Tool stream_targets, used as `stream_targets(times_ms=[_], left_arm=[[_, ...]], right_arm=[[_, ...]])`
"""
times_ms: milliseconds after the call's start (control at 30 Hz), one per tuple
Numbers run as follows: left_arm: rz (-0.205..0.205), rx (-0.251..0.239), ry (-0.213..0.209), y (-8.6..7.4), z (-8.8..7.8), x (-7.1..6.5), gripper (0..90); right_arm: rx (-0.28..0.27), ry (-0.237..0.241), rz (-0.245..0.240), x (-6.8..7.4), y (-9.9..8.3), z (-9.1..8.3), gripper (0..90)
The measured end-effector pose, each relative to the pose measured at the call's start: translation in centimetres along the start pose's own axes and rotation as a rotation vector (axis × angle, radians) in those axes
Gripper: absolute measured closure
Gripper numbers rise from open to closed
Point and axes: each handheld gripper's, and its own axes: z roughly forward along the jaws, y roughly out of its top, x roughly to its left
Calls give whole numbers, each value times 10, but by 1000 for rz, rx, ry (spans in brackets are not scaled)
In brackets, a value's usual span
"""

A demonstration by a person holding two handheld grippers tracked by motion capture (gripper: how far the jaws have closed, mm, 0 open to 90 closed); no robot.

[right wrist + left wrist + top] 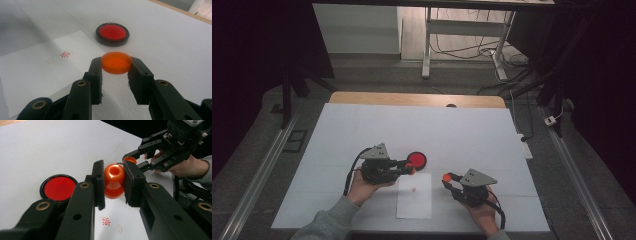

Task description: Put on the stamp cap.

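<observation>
black two-jaw left gripper (408, 167), brass-ringed screw holes, grey triangular plate, black cable, grey sleeve (329, 220)

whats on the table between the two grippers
A white sheet of paper lies between the left gripper and the right gripper, bearing a small red stamp mark. The high view shows it best.

One orange stamp (114, 180), one orange cap (116, 62), one red ink pad (112, 34), one paper sheet (414, 202), two stamped marks.
</observation>
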Motion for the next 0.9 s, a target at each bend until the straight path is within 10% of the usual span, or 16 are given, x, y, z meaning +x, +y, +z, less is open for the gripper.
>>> stream_targets(times_ms=[900], left_arm=[[2, 8, -2, 0, 1, 0, 718]], right_arm=[[-10, 58, -13, 16, 12, 21, 639]])
